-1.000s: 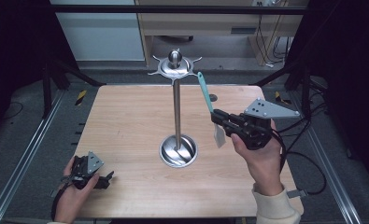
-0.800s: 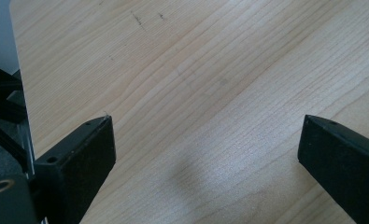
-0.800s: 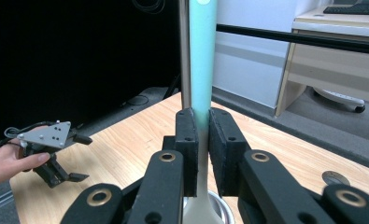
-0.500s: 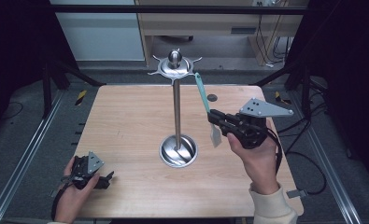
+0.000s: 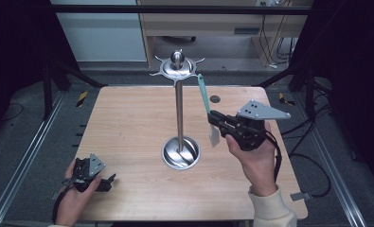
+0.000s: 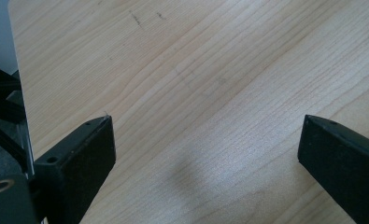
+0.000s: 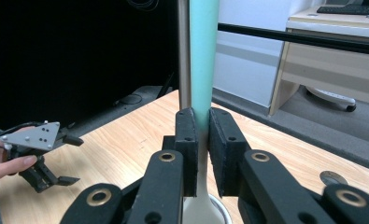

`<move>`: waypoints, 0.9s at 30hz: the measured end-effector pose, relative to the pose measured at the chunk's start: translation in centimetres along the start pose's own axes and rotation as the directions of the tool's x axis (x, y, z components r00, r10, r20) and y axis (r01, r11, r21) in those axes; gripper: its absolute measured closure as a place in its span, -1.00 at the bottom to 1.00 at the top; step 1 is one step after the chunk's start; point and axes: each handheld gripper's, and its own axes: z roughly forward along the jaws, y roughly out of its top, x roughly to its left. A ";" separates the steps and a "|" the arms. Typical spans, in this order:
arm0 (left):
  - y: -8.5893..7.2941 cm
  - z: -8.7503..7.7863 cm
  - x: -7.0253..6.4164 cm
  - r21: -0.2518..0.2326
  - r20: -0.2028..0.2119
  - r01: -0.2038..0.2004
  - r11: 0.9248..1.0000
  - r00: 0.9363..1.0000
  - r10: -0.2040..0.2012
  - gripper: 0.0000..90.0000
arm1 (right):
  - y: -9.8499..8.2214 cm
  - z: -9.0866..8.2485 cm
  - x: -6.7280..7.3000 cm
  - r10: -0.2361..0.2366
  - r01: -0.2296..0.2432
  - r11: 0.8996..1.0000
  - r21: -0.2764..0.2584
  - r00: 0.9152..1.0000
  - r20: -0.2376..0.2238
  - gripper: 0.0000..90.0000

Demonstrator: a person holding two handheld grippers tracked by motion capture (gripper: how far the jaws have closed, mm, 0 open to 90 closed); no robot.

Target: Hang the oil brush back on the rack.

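Right hand-held gripper clamped on teal-handled spatula beside steel rack, left hand-held gripper wide apart, resting on counter

The utensil runs out past the top edge of the right gripper view — its teal handle's end is cut off. The stand's pole is cut there too, and its base sits mostly hidden behind the jaws.

The left gripper holds its two black jaws wide apart over the bare, pale, grainy wooden table top.
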 end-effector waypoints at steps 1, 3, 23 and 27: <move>0.0 0.0 0.0 0.001 0.001 0.000 1.000 1.000 0.000 -0.92 | 0.0 0.1 0.0 0.001 -0.001 1.000 -0.001 1.000 0.001 0.83; 0.0 0.0 0.1 0.002 0.000 0.001 1.000 1.000 -0.001 -0.92 | -0.1 0.2 0.1 0.002 -0.002 1.000 -0.001 1.000 0.004 0.83; -0.2 -0.1 0.1 0.005 -0.006 0.007 1.000 1.000 -0.007 -0.92 | 0.1 1.8 -0.3 -0.007 0.007 1.000 -0.004 1.000 0.024 1.00; -0.2 -0.1 0.1 0.001 -0.006 0.010 1.000 1.000 -0.010 -0.92 | 0.2 1.8 -0.6 -0.008 0.008 1.000 -0.004 1.000 0.026 0.99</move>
